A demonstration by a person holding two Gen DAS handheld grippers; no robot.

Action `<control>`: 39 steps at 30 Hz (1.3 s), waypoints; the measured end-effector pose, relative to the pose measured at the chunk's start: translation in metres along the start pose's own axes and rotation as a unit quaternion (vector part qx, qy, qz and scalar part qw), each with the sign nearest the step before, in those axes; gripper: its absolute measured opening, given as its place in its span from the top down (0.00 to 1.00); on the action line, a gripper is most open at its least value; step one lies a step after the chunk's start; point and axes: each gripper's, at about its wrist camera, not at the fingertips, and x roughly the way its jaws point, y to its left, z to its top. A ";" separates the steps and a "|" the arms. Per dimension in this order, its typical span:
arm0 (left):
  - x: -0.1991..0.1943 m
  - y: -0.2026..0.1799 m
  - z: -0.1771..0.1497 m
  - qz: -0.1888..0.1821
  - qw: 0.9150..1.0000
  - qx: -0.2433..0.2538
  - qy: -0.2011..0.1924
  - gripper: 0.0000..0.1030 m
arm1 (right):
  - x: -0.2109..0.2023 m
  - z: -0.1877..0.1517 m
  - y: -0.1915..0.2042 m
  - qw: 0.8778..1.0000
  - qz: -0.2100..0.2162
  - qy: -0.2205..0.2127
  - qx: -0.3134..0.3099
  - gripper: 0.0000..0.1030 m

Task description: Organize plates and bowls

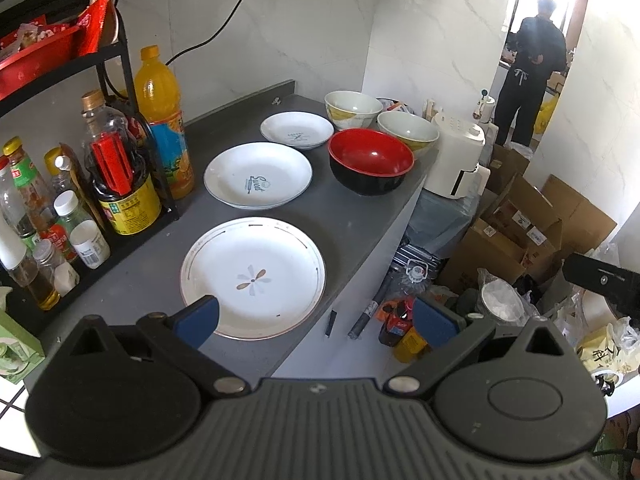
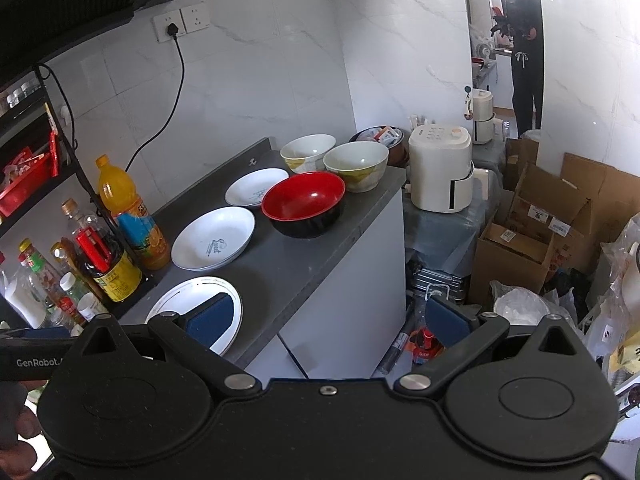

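On the grey counter [image 1: 352,224] three white plates lie in a row: a large one with a flower mark [image 1: 253,277] [image 2: 188,300] nearest, a middle one with blue lettering [image 1: 258,175] [image 2: 214,238], a small one [image 1: 297,130] [image 2: 254,187] farthest. A red-and-black bowl [image 1: 371,161] [image 2: 304,204] sits to their right, with two cream bowls [image 1: 353,109] [image 1: 407,134] [image 2: 307,153] [image 2: 356,165] behind it. My left gripper [image 1: 316,322] hovers open just above the near rim of the large plate. My right gripper [image 2: 330,320] is open too, over the counter's front edge, holding nothing.
Sauce bottles and an orange drink bottle [image 1: 162,120] crowd a black rack [image 1: 116,80] left of the plates. A white appliance [image 1: 456,156] stands right of the counter. Cardboard boxes [image 1: 520,232] and bags cover the floor. A person [image 1: 528,76] stands in the far doorway.
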 end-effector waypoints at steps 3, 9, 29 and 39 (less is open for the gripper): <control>0.004 0.000 0.003 -0.001 1.000 0.002 0.002 0.01 | 0.003 0.001 -0.002 1.000 -0.002 0.001 0.007 0.00; 0.012 -0.001 0.013 -0.011 1.000 0.012 -0.002 0.01 | 0.010 0.004 -0.008 1.000 -0.018 -0.003 0.023 0.00; 0.064 -0.030 0.066 -0.029 0.999 0.039 0.008 0.01 | 0.055 0.041 -0.051 0.996 -0.053 -0.011 0.065 0.00; 0.107 -0.079 0.109 -0.021 1.000 0.020 0.011 0.01 | 0.097 0.082 -0.103 0.998 -0.030 -0.009 0.063 0.00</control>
